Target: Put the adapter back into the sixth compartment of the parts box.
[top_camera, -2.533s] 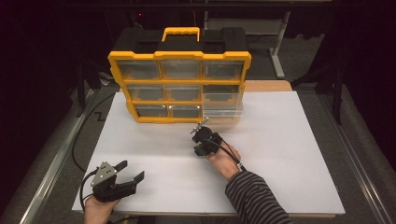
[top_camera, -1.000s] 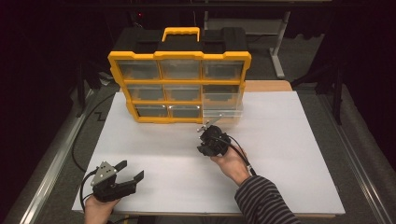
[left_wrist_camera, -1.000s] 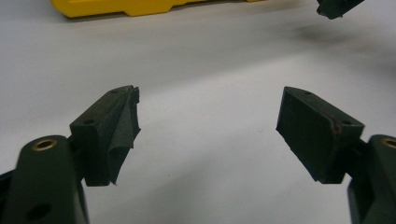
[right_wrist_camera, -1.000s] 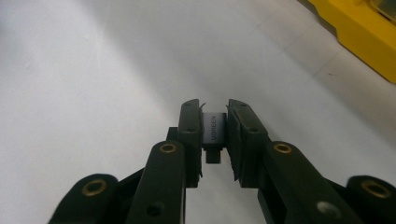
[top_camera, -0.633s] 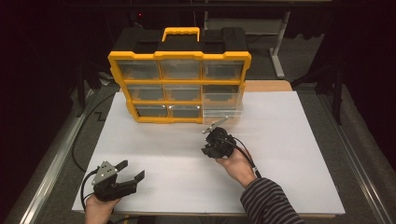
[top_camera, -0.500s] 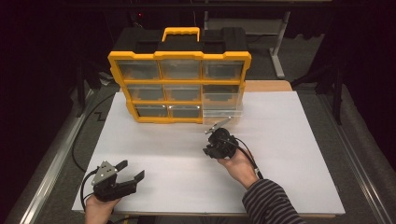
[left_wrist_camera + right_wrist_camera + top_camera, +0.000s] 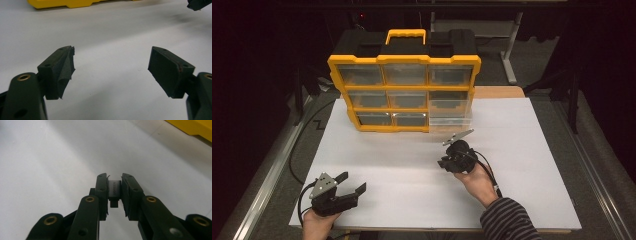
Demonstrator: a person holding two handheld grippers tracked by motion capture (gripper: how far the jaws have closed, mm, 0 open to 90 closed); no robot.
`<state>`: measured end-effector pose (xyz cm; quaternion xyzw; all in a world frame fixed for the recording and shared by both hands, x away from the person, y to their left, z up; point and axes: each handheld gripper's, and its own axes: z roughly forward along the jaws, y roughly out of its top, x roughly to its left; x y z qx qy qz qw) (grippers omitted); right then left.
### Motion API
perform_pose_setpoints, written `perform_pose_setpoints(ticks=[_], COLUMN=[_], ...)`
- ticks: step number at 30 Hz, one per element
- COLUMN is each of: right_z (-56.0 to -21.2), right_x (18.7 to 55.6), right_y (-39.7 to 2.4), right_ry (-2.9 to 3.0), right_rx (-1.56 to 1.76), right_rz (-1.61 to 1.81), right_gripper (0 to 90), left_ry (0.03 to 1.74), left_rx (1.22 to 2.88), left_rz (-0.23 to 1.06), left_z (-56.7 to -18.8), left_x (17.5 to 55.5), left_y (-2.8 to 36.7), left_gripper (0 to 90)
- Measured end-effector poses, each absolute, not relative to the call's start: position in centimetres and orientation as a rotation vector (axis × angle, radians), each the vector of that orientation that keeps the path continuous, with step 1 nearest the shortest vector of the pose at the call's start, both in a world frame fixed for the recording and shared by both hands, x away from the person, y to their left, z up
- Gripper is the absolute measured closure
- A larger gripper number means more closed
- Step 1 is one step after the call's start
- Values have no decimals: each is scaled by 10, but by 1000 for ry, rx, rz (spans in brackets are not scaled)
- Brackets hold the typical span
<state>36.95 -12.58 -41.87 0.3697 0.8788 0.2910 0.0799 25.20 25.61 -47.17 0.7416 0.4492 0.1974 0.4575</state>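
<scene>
The right gripper point(image 7: 115, 192) pinched a small grey adapter point(image 7: 114, 191) between its jaws, above the white table point(image 7: 522, 150) just in front of the yellow organizer point(image 7: 404, 92), whose lower right drawer point(image 7: 451, 119) stood pulled out, likely its source. The left gripper point(image 7: 349, 194) rested spread and empty, well short of the organizer, apparently idle.

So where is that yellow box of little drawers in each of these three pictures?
High view: the yellow drawer organizer stands at the far middle of the white table, one clear drawer pulled out at its lower right.
Left gripper view: its yellow base runs along the top edge, left of centre.
Right gripper view: a yellow corner sits at the top right.
Shared landmark: the white table surface.
</scene>
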Motion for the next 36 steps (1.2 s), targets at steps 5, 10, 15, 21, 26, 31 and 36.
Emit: perform_pose_setpoints(ticks=[5, 10, 15, 21, 26, 31, 36], right_z=[-419, -420, -420, -421, -419, -416, -410], right_x=[367, 363, 358, 352, 346, 342, 340], right_y=[-135, -146, -156, -168, -176, -182, -186], right_ry=[2622, 2602, 2574, 2543, 2498, 2465, 2436], right_rx=[1097, 1123, 1136, 1139, 1127, 1118, 1125], right_rz=[884, 900, 936, 997, 1055, 1104, 1153], right_gripper=[768, 768, 768, 768, 768, 768, 769], left_ry=[1108, 1112, 1114, 1120, 1124, 1124, 1126], left_rx=[1828, 1827, 1830, 1824, 1824, 1825, 1820], left_rz=[488, 486, 484, 486, 489, 491, 494], left_z=[-472, -472, -472, -473, -473, -473, -473], left_x=[252, 252, 253, 253, 253, 253, 253], left_y=[256, 256, 256, 256, 256, 256, 256], left_gripper=[217, 217, 216, 216, 214, 213, 212])
